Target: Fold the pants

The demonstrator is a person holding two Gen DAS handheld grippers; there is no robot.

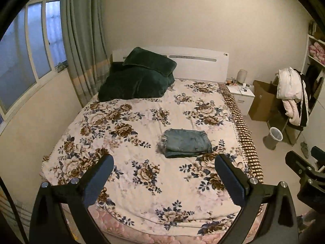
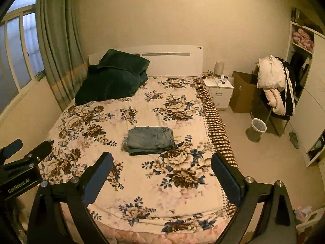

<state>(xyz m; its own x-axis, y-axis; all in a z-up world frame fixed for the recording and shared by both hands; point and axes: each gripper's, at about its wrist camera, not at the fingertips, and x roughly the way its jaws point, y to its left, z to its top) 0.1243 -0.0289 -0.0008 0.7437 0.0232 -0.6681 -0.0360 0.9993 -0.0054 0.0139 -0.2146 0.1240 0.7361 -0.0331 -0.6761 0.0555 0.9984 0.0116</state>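
Note:
The blue jeans (image 1: 186, 143) lie folded in a compact stack on the floral bedspread (image 1: 142, 122), right of the bed's middle; they also show in the right wrist view (image 2: 150, 140). My left gripper (image 1: 164, 177) is open and empty, held well above and short of the bed's foot. My right gripper (image 2: 162, 174) is open and empty too, at a similar height, back from the jeans. Each gripper shows at the edge of the other's view: the right one (image 1: 304, 174), the left one (image 2: 22, 162).
Dark green pillow and blanket (image 1: 138, 79) lie at the bed's head on the left. A white nightstand (image 1: 241, 93), a cardboard box (image 1: 262, 101), a chair hung with clothes (image 1: 292, 97) and a waste bin (image 1: 274, 138) stand right of the bed. Curtain and window are at the left.

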